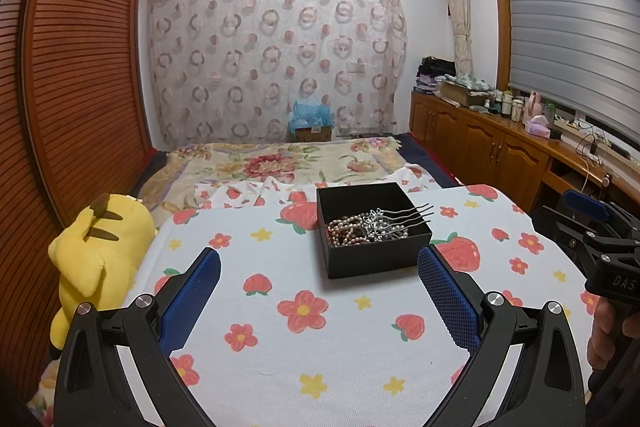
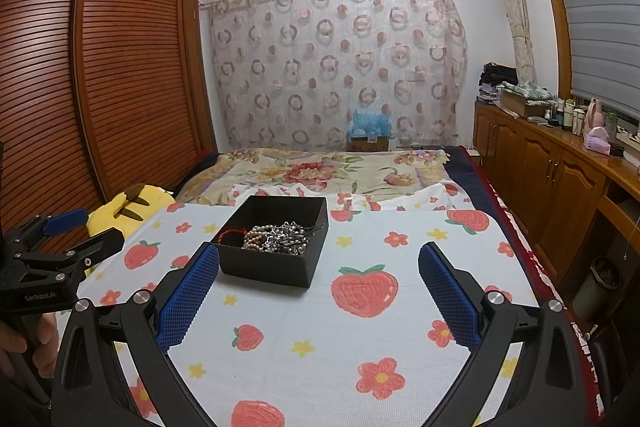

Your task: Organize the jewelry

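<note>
A black open box point(image 1: 376, 259) stands on a strawberry-print cloth point(image 1: 304, 343) and shows in the right wrist view too point(image 2: 266, 269). It holds pearl strands point(image 1: 346, 227), a silver hair comb point(image 1: 404, 217) whose prongs stick over the right rim, and a red cord point(image 2: 232, 234). My left gripper point(image 1: 319, 269) is open and empty, just short of the box's near side. My right gripper point(image 2: 319, 265) is open and empty, its left finger point(image 2: 188, 291) beside the box's near left corner. Each gripper also shows in the other's view, the right point(image 1: 592, 227) and the left point(image 2: 76, 231).
A yellow plush toy point(image 1: 96, 255) lies at the cloth's left edge. A floral bedspread point(image 1: 280, 163) stretches behind the box. A slatted wooden wardrobe point(image 1: 80, 87) lines the left. Wooden cabinets point(image 1: 480, 143) with bottles run along the right. A bin point(image 2: 596, 291) stands on the floor.
</note>
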`<state>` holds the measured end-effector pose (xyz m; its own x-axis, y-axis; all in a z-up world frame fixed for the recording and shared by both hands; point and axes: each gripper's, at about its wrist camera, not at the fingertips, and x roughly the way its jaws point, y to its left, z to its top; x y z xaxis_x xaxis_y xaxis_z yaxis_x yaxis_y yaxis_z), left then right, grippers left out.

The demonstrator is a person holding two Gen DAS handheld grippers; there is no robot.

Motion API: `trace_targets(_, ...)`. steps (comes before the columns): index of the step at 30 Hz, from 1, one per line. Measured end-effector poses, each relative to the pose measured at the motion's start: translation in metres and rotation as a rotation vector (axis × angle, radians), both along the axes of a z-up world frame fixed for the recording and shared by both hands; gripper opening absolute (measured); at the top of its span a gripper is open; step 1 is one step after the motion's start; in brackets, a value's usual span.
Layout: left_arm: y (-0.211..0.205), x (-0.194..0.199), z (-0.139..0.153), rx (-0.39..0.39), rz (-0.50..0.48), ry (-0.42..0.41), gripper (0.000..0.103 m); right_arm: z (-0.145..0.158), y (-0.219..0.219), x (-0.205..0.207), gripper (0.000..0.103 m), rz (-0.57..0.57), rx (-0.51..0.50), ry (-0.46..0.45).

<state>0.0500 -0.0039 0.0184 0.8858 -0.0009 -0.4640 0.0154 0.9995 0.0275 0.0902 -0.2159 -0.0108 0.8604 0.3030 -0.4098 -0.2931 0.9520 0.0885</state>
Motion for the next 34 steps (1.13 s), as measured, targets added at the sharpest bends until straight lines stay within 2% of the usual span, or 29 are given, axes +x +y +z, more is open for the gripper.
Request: trace_targets(34,-0.0006,-0.0009,-0.0026,0.002,-0.001,-0.002,0.095,-0.0022,-0.0011,-0.0003,0.101,-0.002,0.002,-0.002)
